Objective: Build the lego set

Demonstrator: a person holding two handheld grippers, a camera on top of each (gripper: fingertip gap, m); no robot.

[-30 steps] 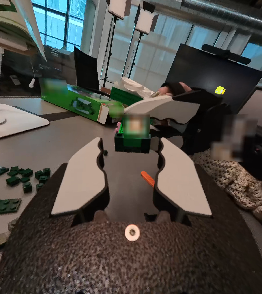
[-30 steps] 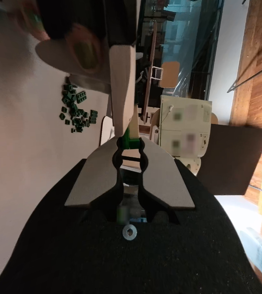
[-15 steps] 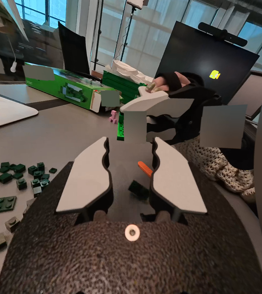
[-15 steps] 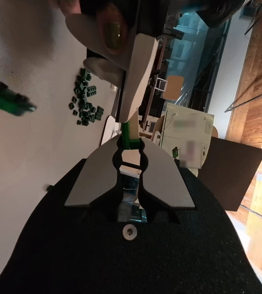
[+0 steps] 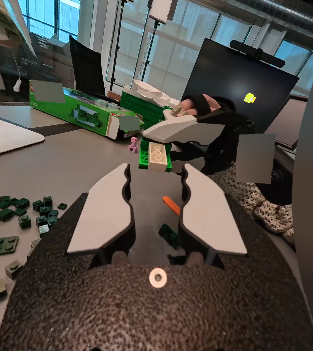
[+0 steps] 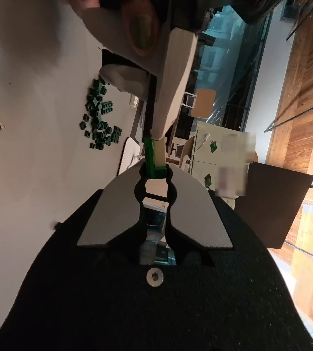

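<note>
The right gripper (image 6: 154, 171) clamps the bright-green-and-cream lego assembly (image 5: 155, 156) aloft beyond the orange brick separator (image 5: 171, 208), underside exposed, likely for inspection; the left gripper (image 5: 155, 171) gapes empty

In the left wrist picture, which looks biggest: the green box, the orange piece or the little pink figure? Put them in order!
1. Green box, clearly the biggest.
2 and 3. Orange piece and pink figure look about alike. The orange piece lies nearer the camera and is partly hidden by a gripper finger, so I won't rank them.
</note>
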